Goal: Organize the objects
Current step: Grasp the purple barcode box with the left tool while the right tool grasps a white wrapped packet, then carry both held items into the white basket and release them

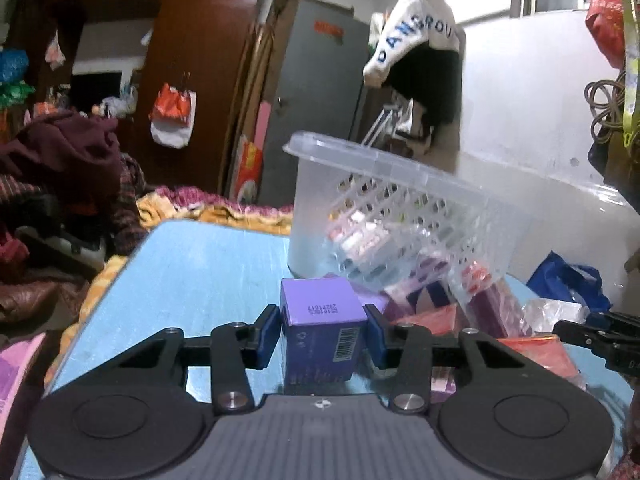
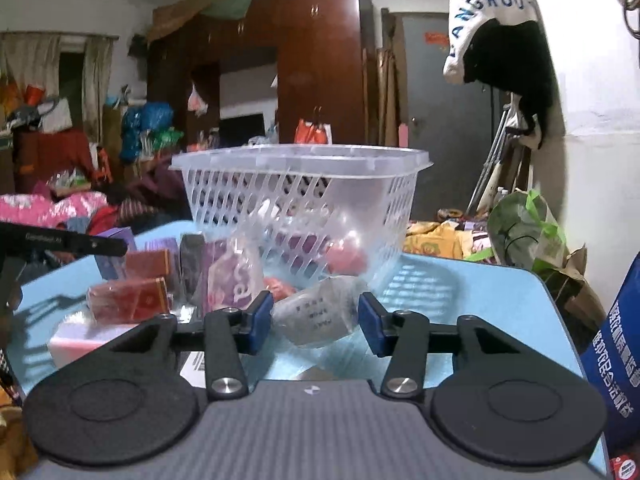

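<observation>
A purple box [image 1: 320, 312] with a barcode stands between the blue pads of my left gripper [image 1: 323, 336]; both pads press on its sides. In the right wrist view a grey plastic-wrapped packet [image 2: 316, 312] sits between the pads of my right gripper [image 2: 315, 320], which is shut on it just above the blue table [image 2: 480, 292]. A clear plastic basket [image 2: 300, 160] with lattice walls stands behind both, holding pink and red items. From the left wrist view the basket [image 1: 400, 168] looks tilted.
Red boxes [image 2: 128, 300], a purple packet [image 2: 230, 276] and a dark box [image 2: 192, 256] lie in a heap left of the basket. A blue printed bag [image 2: 616, 340] stands at the table's right edge. Piled clothes [image 1: 60, 160] and bedding lie beyond the table [image 1: 192, 264].
</observation>
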A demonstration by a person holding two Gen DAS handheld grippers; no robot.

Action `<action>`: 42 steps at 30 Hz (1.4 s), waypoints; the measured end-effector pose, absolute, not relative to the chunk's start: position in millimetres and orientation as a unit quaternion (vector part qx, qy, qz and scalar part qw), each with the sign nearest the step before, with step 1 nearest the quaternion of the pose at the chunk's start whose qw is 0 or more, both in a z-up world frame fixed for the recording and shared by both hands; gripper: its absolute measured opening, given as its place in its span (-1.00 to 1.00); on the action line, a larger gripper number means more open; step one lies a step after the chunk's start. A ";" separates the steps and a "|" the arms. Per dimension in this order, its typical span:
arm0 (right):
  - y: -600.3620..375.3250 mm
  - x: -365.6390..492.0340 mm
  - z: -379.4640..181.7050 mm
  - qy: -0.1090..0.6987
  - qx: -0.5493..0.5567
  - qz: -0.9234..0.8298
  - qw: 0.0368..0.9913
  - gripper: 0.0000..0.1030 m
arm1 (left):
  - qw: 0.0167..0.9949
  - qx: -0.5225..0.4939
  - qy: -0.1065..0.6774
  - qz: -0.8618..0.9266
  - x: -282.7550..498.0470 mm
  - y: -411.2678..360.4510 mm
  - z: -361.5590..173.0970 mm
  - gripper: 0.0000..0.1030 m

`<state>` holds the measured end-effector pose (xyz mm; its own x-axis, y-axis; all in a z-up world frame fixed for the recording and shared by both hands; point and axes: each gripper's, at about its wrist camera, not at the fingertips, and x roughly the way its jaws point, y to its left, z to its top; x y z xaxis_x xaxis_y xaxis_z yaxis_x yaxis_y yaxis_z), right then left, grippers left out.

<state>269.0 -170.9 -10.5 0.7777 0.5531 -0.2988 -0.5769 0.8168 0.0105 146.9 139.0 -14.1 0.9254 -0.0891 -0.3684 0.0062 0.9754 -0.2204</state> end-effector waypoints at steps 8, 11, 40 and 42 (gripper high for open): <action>-180.1 270.5 -6.8 0.124 -0.003 0.301 0.945 -0.04 | 0.977 -0.114 0.178 -0.027 145.2 140.3 -12.0 -0.09; -185.6 272.6 -7.2 0.120 0.018 0.308 0.944 -0.04 | 0.977 -0.115 0.175 -0.029 145.0 140.6 -11.6 -0.11; -146.2 280.9 84.0 0.042 -0.017 0.322 0.946 -0.05 | 0.978 -0.161 0.084 -0.102 169.7 134.5 77.8 -0.15; -124.5 303.5 101.6 0.056 -0.039 0.313 0.947 -0.05 | 0.977 -0.164 0.092 -0.103 195.6 122.9 97.2 -0.15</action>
